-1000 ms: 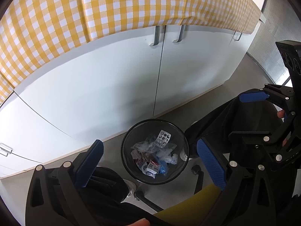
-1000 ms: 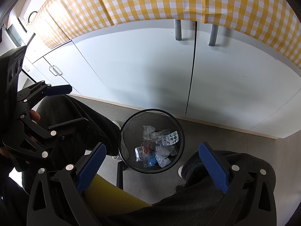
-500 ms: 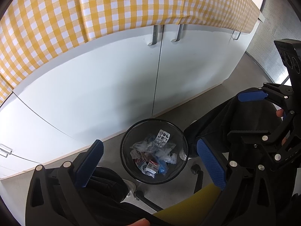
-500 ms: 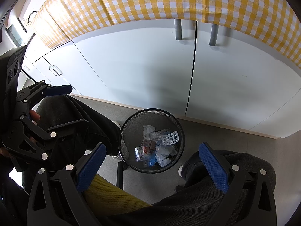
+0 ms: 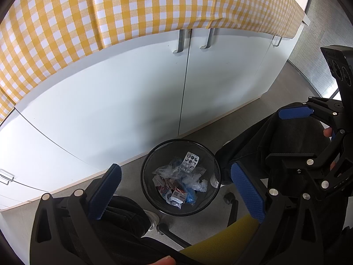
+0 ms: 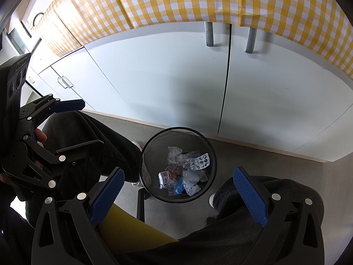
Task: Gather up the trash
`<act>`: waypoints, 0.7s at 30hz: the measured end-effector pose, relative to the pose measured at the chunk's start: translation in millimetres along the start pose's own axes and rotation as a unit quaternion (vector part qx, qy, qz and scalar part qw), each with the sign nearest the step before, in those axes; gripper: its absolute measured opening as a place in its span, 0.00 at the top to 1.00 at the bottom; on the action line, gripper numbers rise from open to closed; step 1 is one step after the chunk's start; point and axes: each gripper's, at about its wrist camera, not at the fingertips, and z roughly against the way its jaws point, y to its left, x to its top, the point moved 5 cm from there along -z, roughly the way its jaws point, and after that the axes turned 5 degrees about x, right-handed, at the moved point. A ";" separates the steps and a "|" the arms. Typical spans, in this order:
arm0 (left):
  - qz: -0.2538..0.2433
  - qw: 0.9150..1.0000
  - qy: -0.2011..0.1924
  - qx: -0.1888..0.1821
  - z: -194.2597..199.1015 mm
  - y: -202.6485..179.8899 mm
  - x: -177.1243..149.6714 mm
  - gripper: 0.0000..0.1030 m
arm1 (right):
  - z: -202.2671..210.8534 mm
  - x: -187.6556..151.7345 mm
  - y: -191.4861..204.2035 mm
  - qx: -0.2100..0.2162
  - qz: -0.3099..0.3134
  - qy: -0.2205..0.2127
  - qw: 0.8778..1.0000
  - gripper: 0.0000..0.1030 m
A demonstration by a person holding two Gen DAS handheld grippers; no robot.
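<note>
A black mesh bin (image 5: 179, 140) stands on the grey floor in front of white cabinets. Inside lie a silver blister pack (image 5: 190, 161), crumpled clear wrappers (image 5: 195, 183) and a small printed carton (image 5: 177, 195). My left gripper (image 5: 175, 167) hovers high above the bin, open, with nothing between its blue pads. The right gripper (image 6: 178, 172) hangs over the same bin (image 6: 178, 129), also open and holding nothing; the blister pack (image 6: 199, 160) shows below it. Each gripper appears in the other's view: right gripper (image 5: 274, 134), left gripper (image 6: 88, 124).
White cabinet doors (image 5: 132, 101) with metal handles rise behind the bin, under a hanging yellow checked cloth (image 5: 110, 11). A person's legs in dark trousers (image 6: 106, 137) flank the bin. A yellow chair seat (image 6: 128, 227) and its black base (image 5: 230, 201) lie below.
</note>
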 end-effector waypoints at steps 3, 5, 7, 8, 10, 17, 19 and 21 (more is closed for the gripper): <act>0.000 1.000 0.000 0.000 0.1 -0.2 -0.1 0.04 | 0.1 0.1 0.0 0.000 0.000 0.000 1.000 0.03; -0.001 1.000 0.000 0.000 0.0 -0.1 0.0 0.04 | 0.0 0.0 0.0 0.000 0.000 0.000 1.000 0.03; -0.001 1.000 0.000 0.000 -0.4 -1.0 -0.6 0.04 | 0.0 0.1 0.0 0.000 0.000 0.000 1.000 0.03; -0.001 1.000 0.000 0.000 -0.3 -1.0 -0.6 0.04 | 0.0 0.1 0.0 0.000 0.000 0.000 1.000 0.03; 0.002 1.000 -0.002 0.004 0.3 -0.9 -1.0 0.04 | 0.0 0.0 0.0 -0.001 0.000 0.000 1.000 0.03; -0.023 1.000 -0.010 0.010 5.5 -11.2 -3.6 0.04 | 0.1 -0.4 -1.1 0.000 0.001 0.000 1.000 0.03; -0.023 1.000 -0.011 0.011 6.4 -11.2 -2.6 0.04 | 0.2 -0.3 -1.0 0.000 0.001 0.000 1.000 0.03; -0.020 1.000 -0.011 0.011 6.7 -9.2 -2.0 0.04 | 0.1 -0.3 -1.0 0.000 0.001 0.000 1.000 0.03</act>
